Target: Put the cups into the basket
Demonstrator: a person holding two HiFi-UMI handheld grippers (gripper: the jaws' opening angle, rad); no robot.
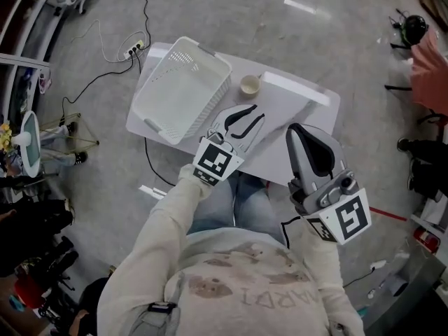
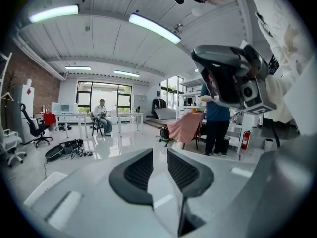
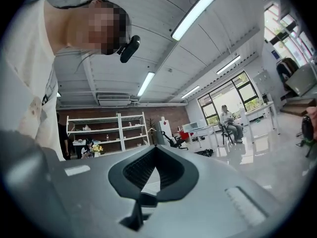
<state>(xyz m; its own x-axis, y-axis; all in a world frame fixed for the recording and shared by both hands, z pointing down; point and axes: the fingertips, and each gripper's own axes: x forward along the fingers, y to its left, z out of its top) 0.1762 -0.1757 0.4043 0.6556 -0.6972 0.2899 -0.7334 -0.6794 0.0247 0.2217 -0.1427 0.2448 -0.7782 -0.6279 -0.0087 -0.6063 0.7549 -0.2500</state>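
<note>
Nearest to us is the cream sweatshirt point(image 1: 238, 285), filling the bottom of the head view, with both sleeves running up from it. Our left arm stretches forward and a little to the right, so the left tongs point(image 1: 255, 113) lie low over the near part of the white table point(image 1: 308, 121), pointing toward the cup point(image 1: 250, 85). Their tips are near the cup but apart from it. In the left gripper view, the left tongs point(image 2: 160, 155) have a clear gap between the two dark pads, with only bare tabletop showing through it. Our right arm is bent, holding the right tongs point(image 1: 301, 135) raised and close to the head camera, over the table's near right edge. The right gripper view looks up toward the ceiling, and there the right tongs point(image 3: 156, 148) have their tips pressed together with nothing between them. The cup stands upright on the far side of the table, just beside the right corner of the white basket point(image 1: 150, 110), outside it. The basket sits at the table's left end, turned at an angle. Both hands are mostly hidden behind the marker cubes, and we see the cup and basket only from the head view. We cannot tell what the pale long object point(image 1: 297, 88) right of the cup is.
</note>
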